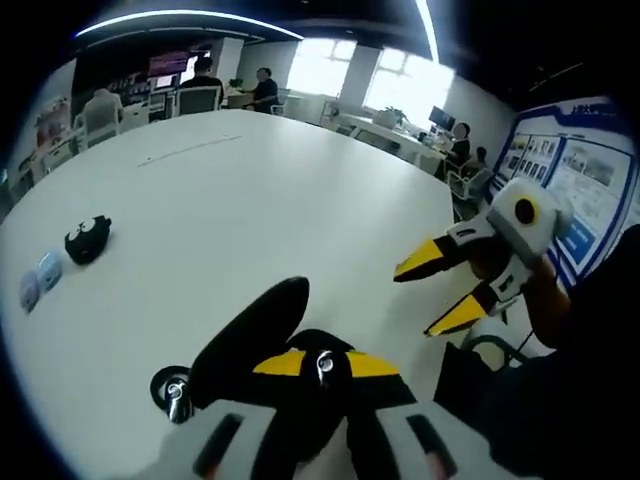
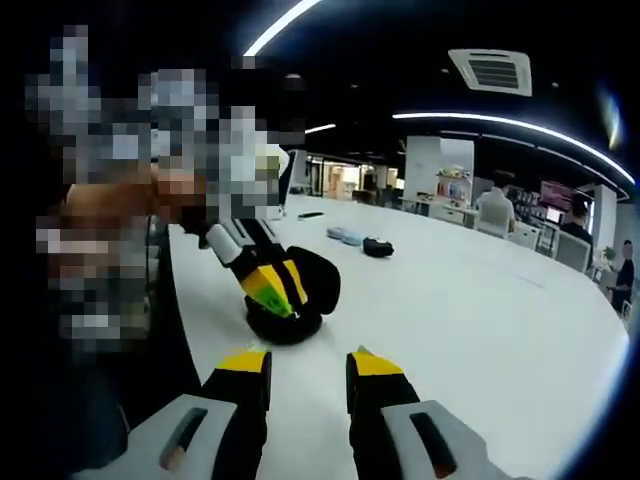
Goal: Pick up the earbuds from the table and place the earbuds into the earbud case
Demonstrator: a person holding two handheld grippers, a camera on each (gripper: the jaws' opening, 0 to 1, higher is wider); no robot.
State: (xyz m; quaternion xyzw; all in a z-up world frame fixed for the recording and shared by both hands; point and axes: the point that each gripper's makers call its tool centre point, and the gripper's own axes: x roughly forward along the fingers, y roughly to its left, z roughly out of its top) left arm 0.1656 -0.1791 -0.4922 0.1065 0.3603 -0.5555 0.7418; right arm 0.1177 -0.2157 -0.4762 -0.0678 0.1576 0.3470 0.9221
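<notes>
Both grippers over the large white round table (image 1: 230,200), left one at a black oval clamshell earbud case (image 1: 250,335)

The left gripper (image 1: 325,365) has its yellow-tipped jaws drawn together right at the open case; whether they pinch it I cannot tell. In the right gripper view the case (image 2: 300,300) lies just ahead of the right gripper (image 2: 310,365), whose jaws stand apart with nothing between them. Well beyond the left fingers (image 1: 285,362), to their left, sit a small black round object (image 1: 88,238) and two pale blue rounded pieces (image 1: 40,280), too small to identify
</notes>
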